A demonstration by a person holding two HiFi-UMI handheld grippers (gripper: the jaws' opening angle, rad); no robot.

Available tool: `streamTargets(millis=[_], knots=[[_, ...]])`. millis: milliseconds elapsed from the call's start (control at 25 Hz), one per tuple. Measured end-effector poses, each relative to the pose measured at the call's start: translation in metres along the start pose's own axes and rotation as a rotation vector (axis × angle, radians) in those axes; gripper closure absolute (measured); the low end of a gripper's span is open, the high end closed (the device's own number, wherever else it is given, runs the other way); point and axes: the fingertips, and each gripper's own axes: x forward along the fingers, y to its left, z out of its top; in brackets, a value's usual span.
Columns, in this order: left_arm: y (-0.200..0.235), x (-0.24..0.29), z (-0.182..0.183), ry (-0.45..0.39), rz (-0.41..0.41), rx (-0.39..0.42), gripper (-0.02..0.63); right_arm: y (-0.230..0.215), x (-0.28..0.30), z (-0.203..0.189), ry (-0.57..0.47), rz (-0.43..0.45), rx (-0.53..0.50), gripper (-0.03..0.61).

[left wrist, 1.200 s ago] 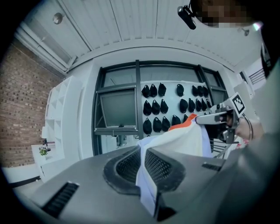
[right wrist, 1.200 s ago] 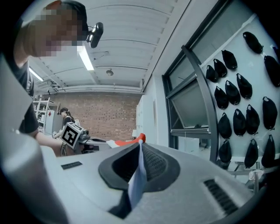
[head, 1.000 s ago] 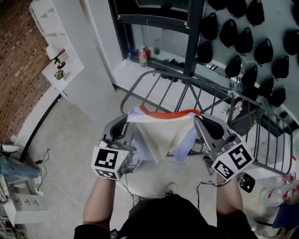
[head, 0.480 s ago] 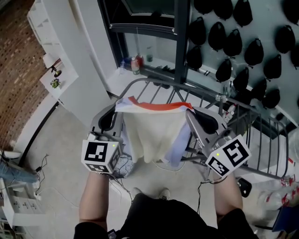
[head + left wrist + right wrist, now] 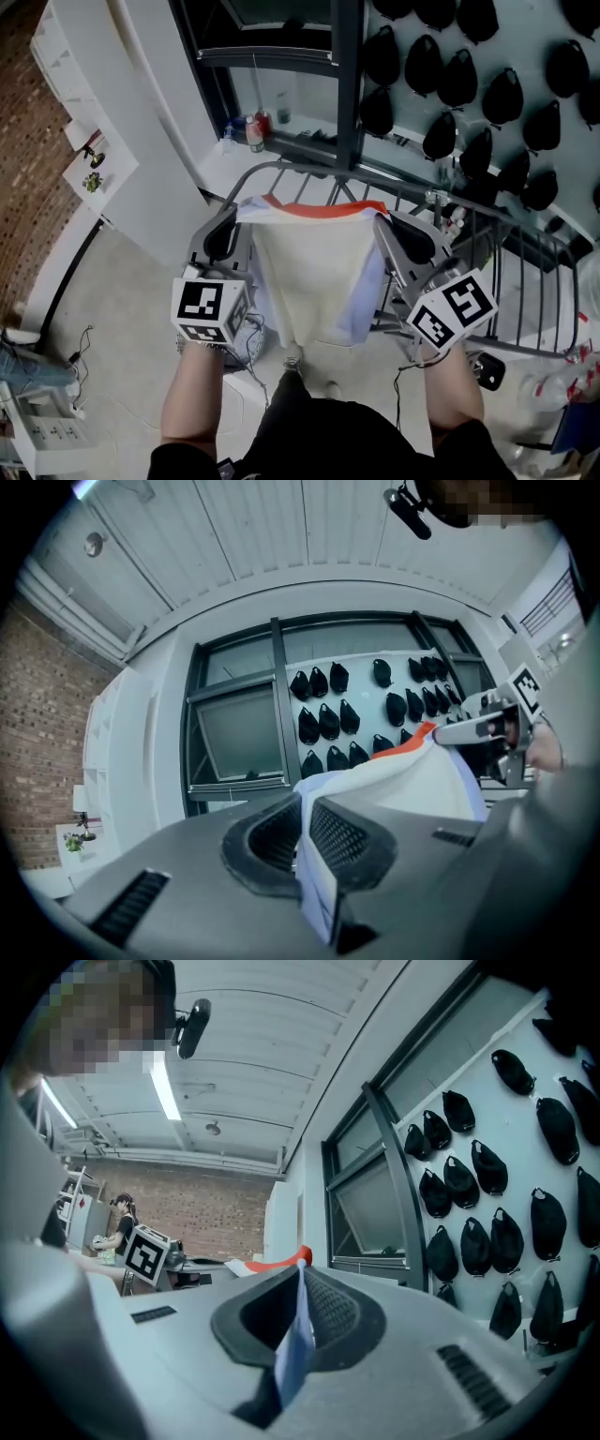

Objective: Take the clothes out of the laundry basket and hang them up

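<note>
The left gripper [image 5: 242, 214] and right gripper [image 5: 382, 223] are pinching the top corners of a garment [image 5: 314, 272] — soft, light, perhaps a shirt — sagging before the drying rack [image 5: 281, 166].

This is looking like a studio or lab rather than a home. A dark-framed window [image 5: 281, 47] is sitting in a white wall, with rows of black objects [image 5: 487, 84] hanging right of it. A brick wall [image 5: 28, 187] and white shelves [image 5: 89, 141] are standing left of it. Below it, a rack [image 5: 281, 167], power strip [image 5: 36, 427] and cable [image 5: 84, 342] are sitting on a bare floor [image 5: 122, 300]. Opposite it, a person [image 5: 120, 1218] is sitting at a desk under a strip light [image 5: 167, 1087].
</note>
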Motion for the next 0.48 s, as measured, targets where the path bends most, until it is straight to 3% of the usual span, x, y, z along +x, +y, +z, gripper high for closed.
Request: streamTargets(millis=[480], knots=[[0.052,0.117,-0.038,0.04,-0.109,-0.045,0.594,-0.067,0.096,-0.038,0.061,-0.141,0.01,0.563]])
